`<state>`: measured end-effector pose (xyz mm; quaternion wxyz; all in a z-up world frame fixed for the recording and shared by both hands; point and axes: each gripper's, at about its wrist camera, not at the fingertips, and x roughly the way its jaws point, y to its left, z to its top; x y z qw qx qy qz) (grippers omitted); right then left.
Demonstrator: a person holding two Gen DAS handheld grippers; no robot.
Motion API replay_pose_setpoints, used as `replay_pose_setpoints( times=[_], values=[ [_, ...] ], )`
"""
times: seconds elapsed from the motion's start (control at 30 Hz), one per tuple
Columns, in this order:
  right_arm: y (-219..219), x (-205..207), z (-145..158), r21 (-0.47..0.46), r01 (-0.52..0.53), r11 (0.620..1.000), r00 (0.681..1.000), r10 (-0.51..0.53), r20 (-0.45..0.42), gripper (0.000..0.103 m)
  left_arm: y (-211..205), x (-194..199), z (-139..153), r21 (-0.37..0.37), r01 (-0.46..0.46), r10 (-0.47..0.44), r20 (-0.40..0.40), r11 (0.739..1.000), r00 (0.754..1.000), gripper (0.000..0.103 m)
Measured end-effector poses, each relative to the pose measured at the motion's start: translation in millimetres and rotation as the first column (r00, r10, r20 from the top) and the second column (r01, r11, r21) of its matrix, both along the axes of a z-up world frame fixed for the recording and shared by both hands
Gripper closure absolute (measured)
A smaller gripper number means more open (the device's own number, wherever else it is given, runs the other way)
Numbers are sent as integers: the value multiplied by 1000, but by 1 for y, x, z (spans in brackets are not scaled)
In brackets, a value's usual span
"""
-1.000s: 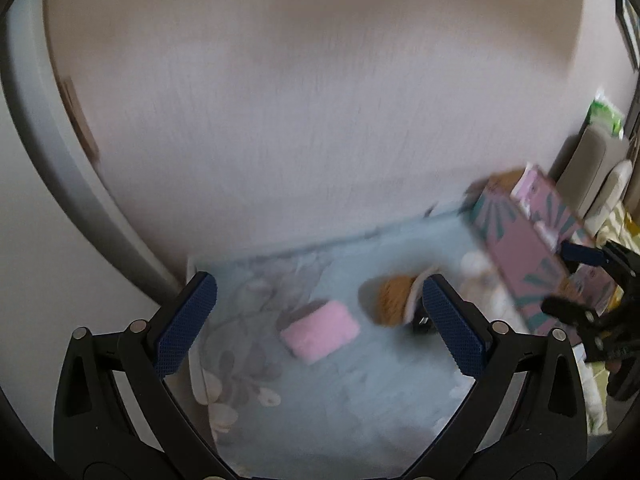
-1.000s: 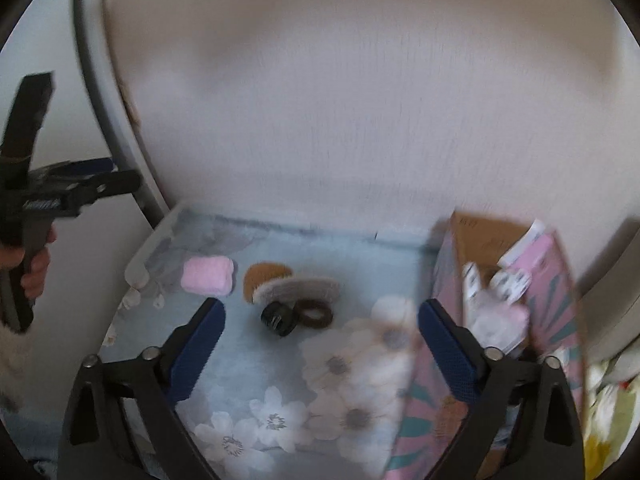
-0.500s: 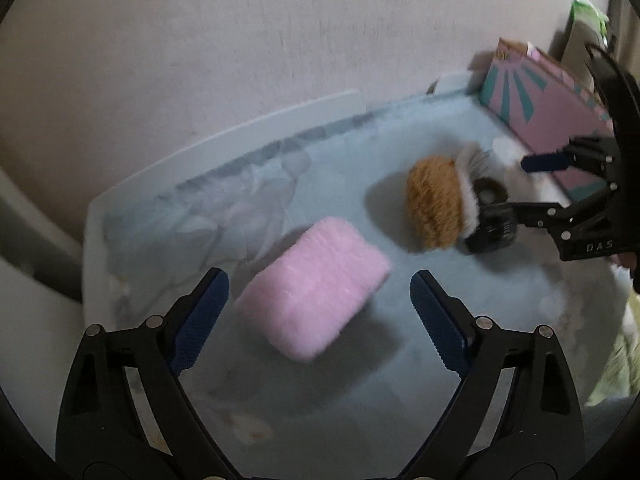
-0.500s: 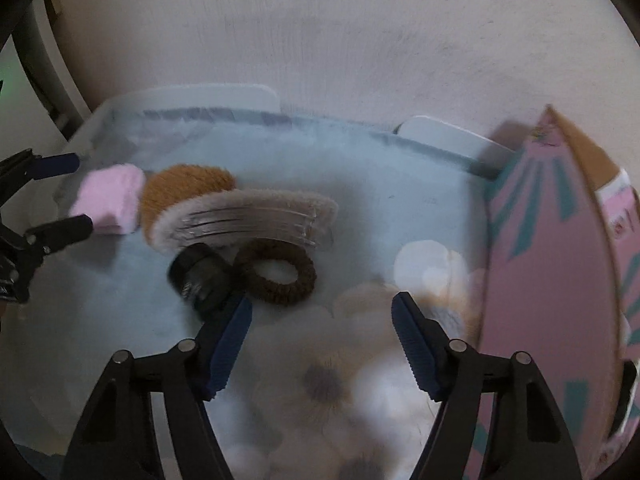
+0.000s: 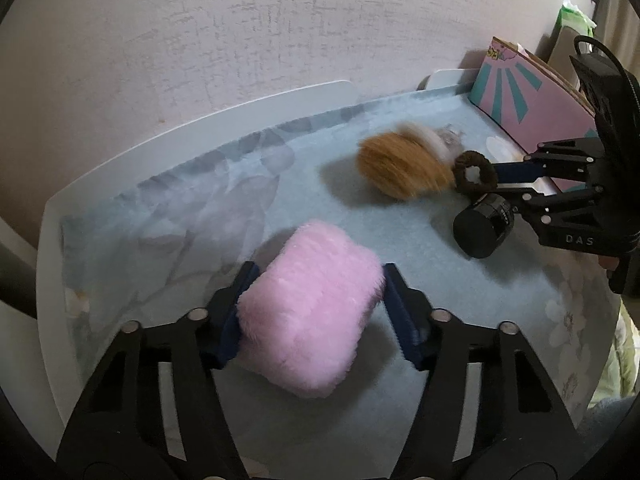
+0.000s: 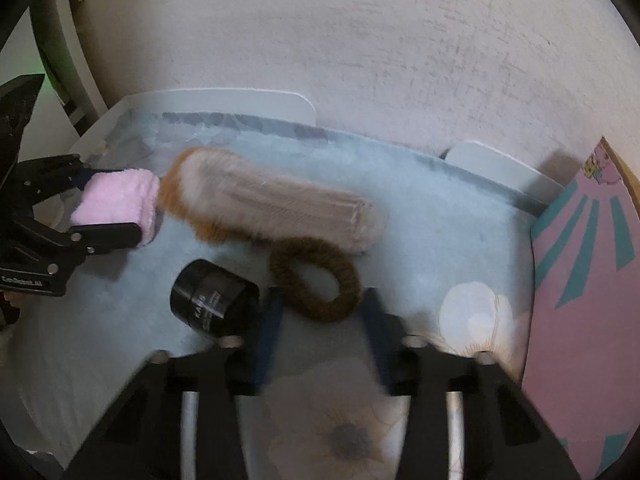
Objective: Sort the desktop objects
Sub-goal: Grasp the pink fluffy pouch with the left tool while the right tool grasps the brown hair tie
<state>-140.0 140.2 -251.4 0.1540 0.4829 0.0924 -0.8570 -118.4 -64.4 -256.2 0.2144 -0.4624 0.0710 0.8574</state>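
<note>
A pink fluffy block (image 5: 312, 312) lies on the blue flowered cloth (image 5: 400, 248). My left gripper (image 5: 320, 270) is closing, and its blue pads press on both sides of the block. My right gripper (image 6: 323, 294) is also closing, with a brown hair tie (image 6: 316, 276) pinched between its pads. In the left wrist view the hair tie (image 5: 476, 172) stands tilted up in the right gripper (image 5: 500, 184). The right wrist view shows the left gripper (image 6: 112, 204) around the pink block (image 6: 116, 200).
A furry orange and beige hair clip (image 6: 272, 204) lies just behind the hair tie. A small black jar (image 6: 212, 300) lies on its side beside my right gripper's left finger. A pink box with teal rays (image 6: 580, 300) stands at the right. A textured wall rises behind the white rim (image 5: 280, 100).
Both grippers came down to the cloth and narrowed. The left one now squeezes the pink block; the right one has closed on the hair tie, which has changed shape. The hair clip shifted slightly.
</note>
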Motion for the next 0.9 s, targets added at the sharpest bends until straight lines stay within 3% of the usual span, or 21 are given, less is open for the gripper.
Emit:
replay_pose_setpoints(
  times=[0.17,0.53,0.7,0.9],
  values=[
    [-1,0,2,-13,3,1000,1000,-4,-12,89,0,1,2,3,-15,15,-10,1000,1000,57],
    [0,11,17,-58,28,998,999,-30,-23,89,-12,7,30,49,-65,66,-27,997,997,64],
    [0,20,40,-82,47,995,998,-50,-34,89,-10,15,66,50,-80,83,-50,996,995,64],
    [3,27,89,-128,85,988,993,-94,-66,89,4,20,128,58,-87,93,-100,994,991,64]
  ],
)
